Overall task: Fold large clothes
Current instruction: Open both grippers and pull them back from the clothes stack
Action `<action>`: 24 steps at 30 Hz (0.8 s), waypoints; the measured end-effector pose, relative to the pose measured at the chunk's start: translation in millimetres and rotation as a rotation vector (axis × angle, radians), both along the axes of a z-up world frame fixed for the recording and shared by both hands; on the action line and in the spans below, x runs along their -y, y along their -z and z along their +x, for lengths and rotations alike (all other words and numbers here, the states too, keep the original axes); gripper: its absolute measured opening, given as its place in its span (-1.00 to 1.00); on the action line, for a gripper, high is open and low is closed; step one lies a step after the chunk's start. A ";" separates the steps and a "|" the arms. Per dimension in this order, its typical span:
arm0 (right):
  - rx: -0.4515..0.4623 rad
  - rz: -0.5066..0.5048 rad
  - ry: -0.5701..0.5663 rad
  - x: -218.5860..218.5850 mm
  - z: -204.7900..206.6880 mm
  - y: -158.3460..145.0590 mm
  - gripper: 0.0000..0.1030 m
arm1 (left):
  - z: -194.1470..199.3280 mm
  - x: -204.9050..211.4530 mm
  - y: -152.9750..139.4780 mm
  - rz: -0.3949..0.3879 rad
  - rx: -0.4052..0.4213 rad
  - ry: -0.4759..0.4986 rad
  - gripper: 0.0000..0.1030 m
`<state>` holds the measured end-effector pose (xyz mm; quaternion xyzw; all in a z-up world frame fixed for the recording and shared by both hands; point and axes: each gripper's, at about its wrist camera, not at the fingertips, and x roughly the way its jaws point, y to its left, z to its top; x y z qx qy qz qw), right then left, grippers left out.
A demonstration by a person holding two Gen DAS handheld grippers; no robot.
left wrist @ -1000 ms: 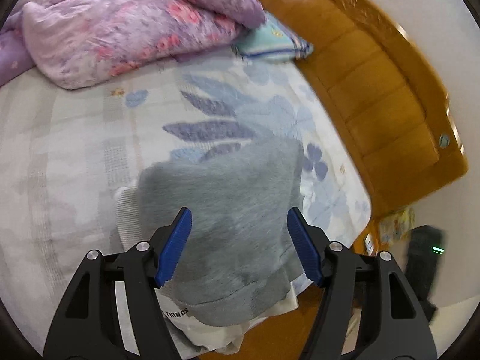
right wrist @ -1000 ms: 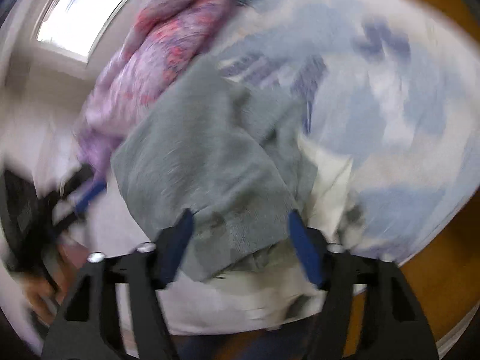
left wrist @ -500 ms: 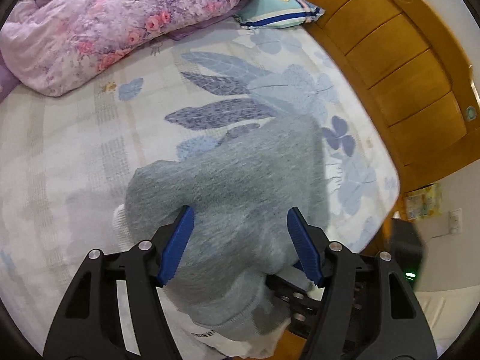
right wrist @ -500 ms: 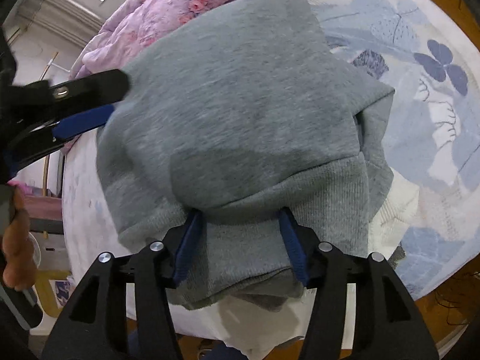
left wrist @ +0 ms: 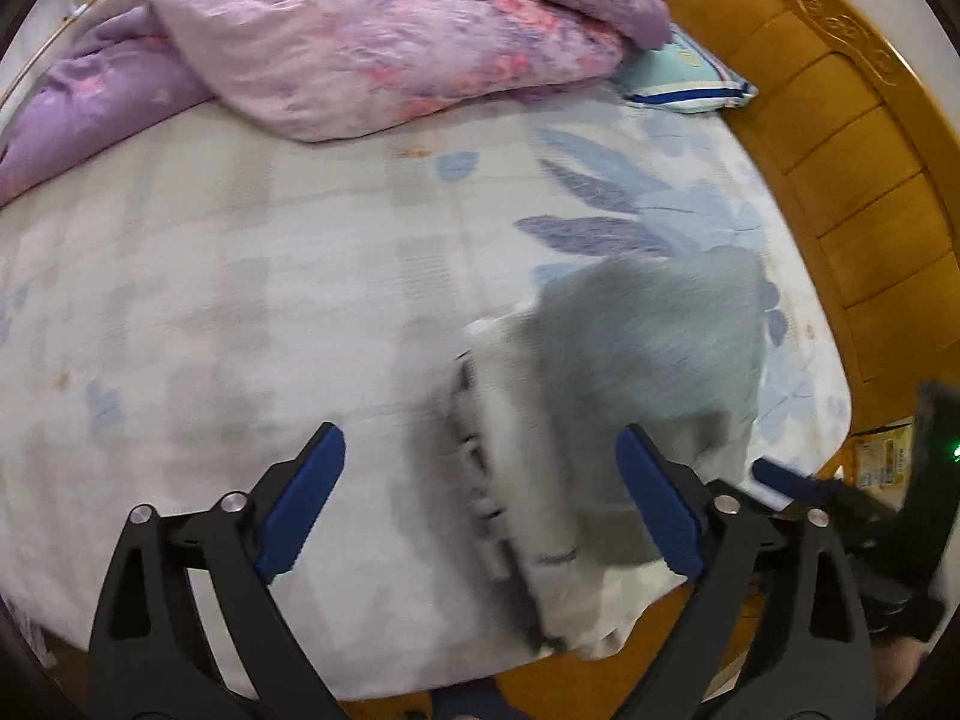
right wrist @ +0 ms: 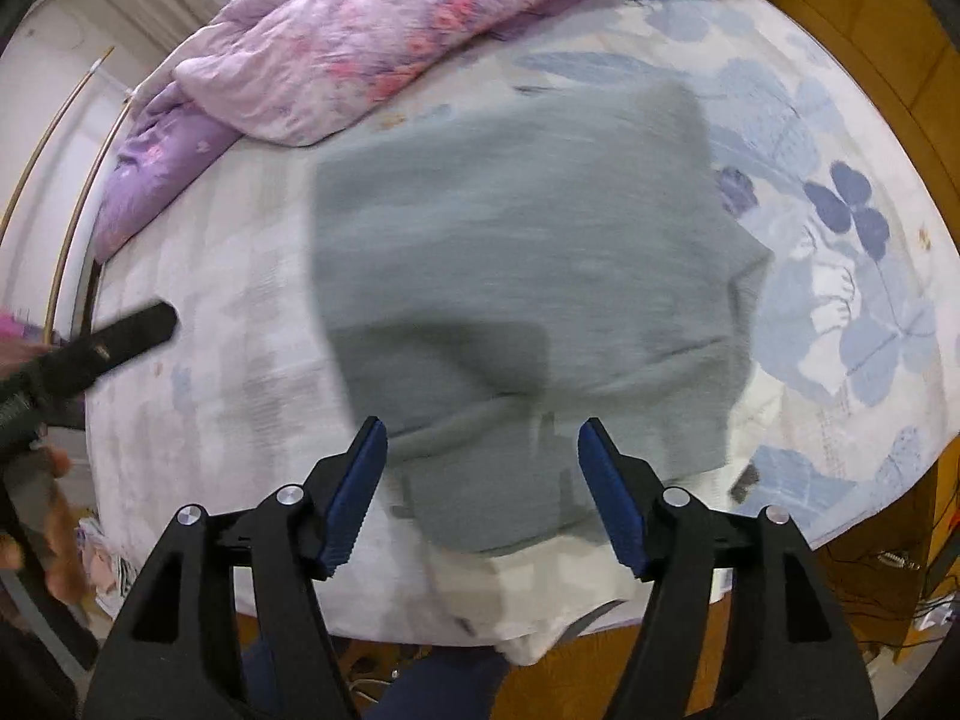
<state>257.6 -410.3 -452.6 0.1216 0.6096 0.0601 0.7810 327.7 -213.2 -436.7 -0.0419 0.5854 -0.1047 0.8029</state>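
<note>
Bedding fills both views: a bed [left wrist: 240,312] with a pale leaf-print sheet, a purple quilt [left wrist: 372,42] heaped at its far end, a striped pillow [left wrist: 684,84] beside that, and a wooden headboard [left wrist: 840,180] running along the right.

Going left to right in the left wrist view, the left tool [left wrist: 480,498] hangs over bare sheet, its jaws opening and already wide, with only the edge of a white garment [left wrist: 540,510] under the gap and nothing pinched. The grey sweater [left wrist: 654,348] lies to the right of this tool, beyond its right finger, blurred, resting on the white garment near the bed's near right corner.

In the right wrist view, the left tool shows as a dark arm [right wrist: 114,342] well off to the left of the sweater [right wrist: 516,252]. The right tool [right wrist: 480,492] sits directly over the sweater's near hem, jaws opening, the cloth under the gap but not pressed by the pads.

The sweater looks folded into a compact block, its long side running away from the tools toward the quilt. The right tool is plainly the nearer one; the left would have to travel rightward to reach the cloth.
</note>
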 end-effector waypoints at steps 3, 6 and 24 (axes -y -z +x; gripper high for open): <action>0.037 -0.038 -0.031 -31.2 -3.4 -22.4 0.48 | -14.0 -24.8 -7.4 0.027 0.004 -0.018 0.82; 0.056 -0.080 -0.061 -61.8 -4.0 -39.2 0.64 | -26.4 -51.0 -19.9 0.020 0.016 -0.045 0.88; 0.205 -0.302 0.078 -259.1 -75.2 -154.0 0.73 | -122.5 -241.4 -124.3 0.009 0.198 0.064 0.88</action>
